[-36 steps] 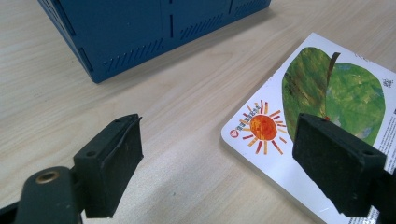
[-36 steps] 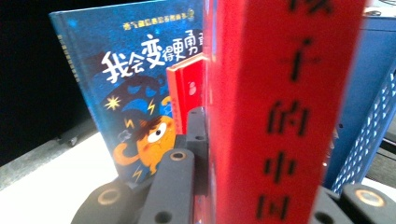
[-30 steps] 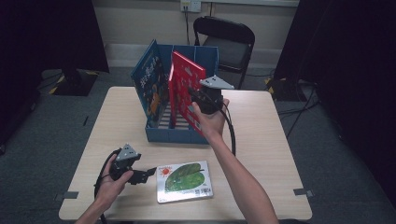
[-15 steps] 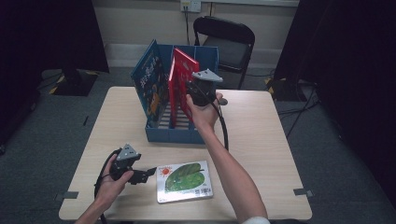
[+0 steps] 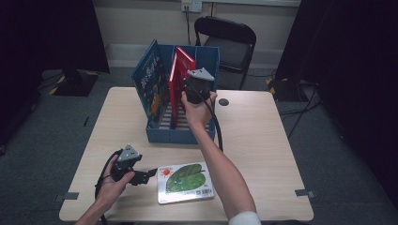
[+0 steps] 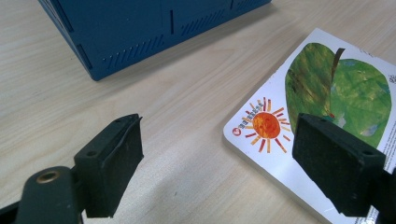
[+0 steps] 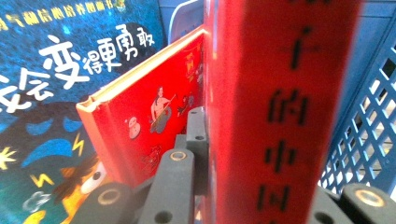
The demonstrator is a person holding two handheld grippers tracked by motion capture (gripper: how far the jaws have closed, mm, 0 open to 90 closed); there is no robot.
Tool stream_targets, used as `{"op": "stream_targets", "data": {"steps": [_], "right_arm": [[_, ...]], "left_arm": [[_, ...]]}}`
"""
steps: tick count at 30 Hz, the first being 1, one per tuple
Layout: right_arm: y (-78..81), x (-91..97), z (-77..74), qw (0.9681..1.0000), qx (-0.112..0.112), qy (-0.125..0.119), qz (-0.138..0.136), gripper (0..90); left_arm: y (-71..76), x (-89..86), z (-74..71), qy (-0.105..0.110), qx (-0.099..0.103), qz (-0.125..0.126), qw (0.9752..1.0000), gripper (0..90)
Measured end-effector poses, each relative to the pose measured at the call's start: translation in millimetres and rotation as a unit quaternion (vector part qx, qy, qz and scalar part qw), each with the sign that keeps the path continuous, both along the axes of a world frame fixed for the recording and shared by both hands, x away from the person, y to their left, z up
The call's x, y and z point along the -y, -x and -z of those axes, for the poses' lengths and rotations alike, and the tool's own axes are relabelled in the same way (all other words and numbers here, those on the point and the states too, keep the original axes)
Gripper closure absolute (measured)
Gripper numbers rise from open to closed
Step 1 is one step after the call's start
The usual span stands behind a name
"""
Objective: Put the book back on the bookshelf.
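We have carried our right gripper (image 5: pixel 195 93) further toward the left side of the blue crate (image 5: pixel 169 133) over the last second, and the red book (image 5: pixel 180 75) clamped in it has come along, so it now stands close beside the second red book (image 7: pixel 149 116) and the blue picture book (image 5: pixel 151 82) that leans against the crate's left wall. In the right gripper view the jaws are pressed together on the red book's spine (image 7: pixel 275 116), one jaw visible flat against its left face, the lettered spine rising upright between them. That shift tells us, as we read it, that we are tucking this book into line with the others, and that the placing is nearly done but not finished: the book hangs in our grip, and we cannot tell from these views whether its lower edge rests on the slatted floor of the crate. Our left gripper (image 5: pixel 136 176) lies low on the table (image 5: pixel 263 140) with its jaws standing wide apart and nothing between them, pointed at the leaf-and-sun board book (image 5: pixel 185 182), which lies flat near the front edge, just beside the gripper and apart from the crate. We judge that book to be the next one to go in.
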State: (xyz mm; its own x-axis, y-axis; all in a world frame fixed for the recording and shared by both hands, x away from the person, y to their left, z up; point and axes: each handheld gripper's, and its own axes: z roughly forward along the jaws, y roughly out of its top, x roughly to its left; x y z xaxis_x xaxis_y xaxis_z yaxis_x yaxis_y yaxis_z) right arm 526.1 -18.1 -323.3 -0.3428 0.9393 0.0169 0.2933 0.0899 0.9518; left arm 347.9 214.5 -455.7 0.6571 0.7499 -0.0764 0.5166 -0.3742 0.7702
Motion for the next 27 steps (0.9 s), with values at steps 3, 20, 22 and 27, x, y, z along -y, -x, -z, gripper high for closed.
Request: {"op": "stream_targets", "data": {"steps": [3,20,22,27], "right_arm": [[-3.7,-5.8,1.5,0.9999,0.0,0.006,0.013,80.6],[-18.0,-17.5,23.9,0.9986,0.0,-0.013,0.051,80.6],[-18.8,-17.7,25.1,0.9985,-0.001,-0.013,0.053,80.6],[-21.3,-19.5,40.8,0.9984,-0.01,-0.018,0.052,80.5]], "left_arm": [[0.3,0.7,0.1,-0.001,0.001,-0.001,1.0,15.9],[0.3,1.3,-0.1,-0.001,0.002,0.005,1.0,16.0],[0.7,1.8,0.1,0.001,0.002,0.004,1.0,16.0],[0.3,1.4,0.2,0.001,-0.001,0.004,1.0,16.0]]}}
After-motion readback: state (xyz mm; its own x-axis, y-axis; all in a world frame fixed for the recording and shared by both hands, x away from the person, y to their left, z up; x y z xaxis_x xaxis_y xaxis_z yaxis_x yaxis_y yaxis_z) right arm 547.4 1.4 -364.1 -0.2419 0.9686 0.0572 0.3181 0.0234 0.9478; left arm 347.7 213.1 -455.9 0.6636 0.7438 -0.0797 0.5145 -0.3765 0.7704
